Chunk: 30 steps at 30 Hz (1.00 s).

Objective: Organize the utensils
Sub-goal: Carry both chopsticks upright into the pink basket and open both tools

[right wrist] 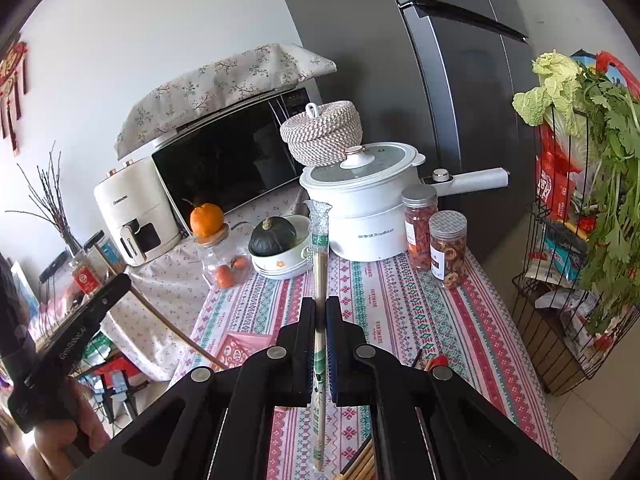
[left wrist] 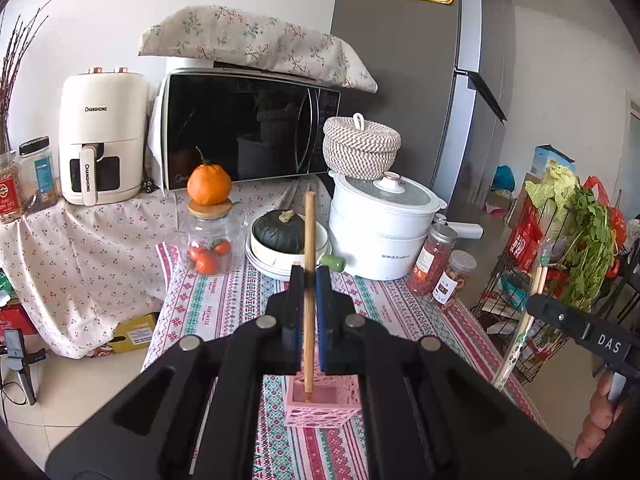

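Ahead of my left gripper, open tablecloth ran until bowls, jar and pot blocked passage.

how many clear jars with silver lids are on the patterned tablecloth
2. Both stand right of the white pot: the taller jar, holding red contents, nearer the pot, and the shorter jar, with dried slices, just in front and right of it. Others may be hidden.

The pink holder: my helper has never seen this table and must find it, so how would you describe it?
Start at the white electric pot on the patterned tablecloth and come toward the table's near edge. There stands the pink holder, a small square lattice-sided box. It is the only pink, openwork container; its neighbours are glass jars and white bowls.
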{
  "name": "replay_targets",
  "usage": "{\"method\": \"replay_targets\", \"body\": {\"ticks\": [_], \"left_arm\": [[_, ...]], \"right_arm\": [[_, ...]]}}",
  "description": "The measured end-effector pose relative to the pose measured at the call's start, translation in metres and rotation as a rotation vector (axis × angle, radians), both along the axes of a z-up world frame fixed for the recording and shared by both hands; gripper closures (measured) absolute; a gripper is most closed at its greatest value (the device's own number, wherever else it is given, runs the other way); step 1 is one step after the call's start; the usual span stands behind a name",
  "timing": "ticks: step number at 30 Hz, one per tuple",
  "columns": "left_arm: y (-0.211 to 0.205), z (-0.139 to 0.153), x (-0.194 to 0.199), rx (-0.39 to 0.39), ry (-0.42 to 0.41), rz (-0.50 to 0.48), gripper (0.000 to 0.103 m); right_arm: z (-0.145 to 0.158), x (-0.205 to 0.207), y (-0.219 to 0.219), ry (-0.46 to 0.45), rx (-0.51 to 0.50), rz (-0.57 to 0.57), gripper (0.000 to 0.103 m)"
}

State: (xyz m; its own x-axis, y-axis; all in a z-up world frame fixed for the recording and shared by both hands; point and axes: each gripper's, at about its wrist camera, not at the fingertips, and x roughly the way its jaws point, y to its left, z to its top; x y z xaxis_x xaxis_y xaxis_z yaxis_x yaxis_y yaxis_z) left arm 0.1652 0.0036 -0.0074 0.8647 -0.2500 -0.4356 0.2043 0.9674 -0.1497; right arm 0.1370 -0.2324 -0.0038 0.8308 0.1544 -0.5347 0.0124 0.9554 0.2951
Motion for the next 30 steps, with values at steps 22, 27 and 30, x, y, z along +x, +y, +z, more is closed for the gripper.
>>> {"method": "replay_targets", "body": {"ticks": [22, 27, 30], "left_arm": [[0.030, -0.015, 0.002, 0.006, 0.216, 0.042, 0.039], [0.045, -0.030, -0.009, 0.051, 0.298, 0.051, 0.025], [0.053, -0.038, -0.015, 0.083, 0.338, 0.067, 0.022]], "right_arm": [[0.017, 0.019, 0.046, -0.142, 0.053, 0.005, 0.098], [0.022, 0.026, 0.061, -0.224, 0.065, -0.035, 0.098], [0.020, 0.033, 0.073, -0.256, 0.039, -0.045, 0.098]]}}
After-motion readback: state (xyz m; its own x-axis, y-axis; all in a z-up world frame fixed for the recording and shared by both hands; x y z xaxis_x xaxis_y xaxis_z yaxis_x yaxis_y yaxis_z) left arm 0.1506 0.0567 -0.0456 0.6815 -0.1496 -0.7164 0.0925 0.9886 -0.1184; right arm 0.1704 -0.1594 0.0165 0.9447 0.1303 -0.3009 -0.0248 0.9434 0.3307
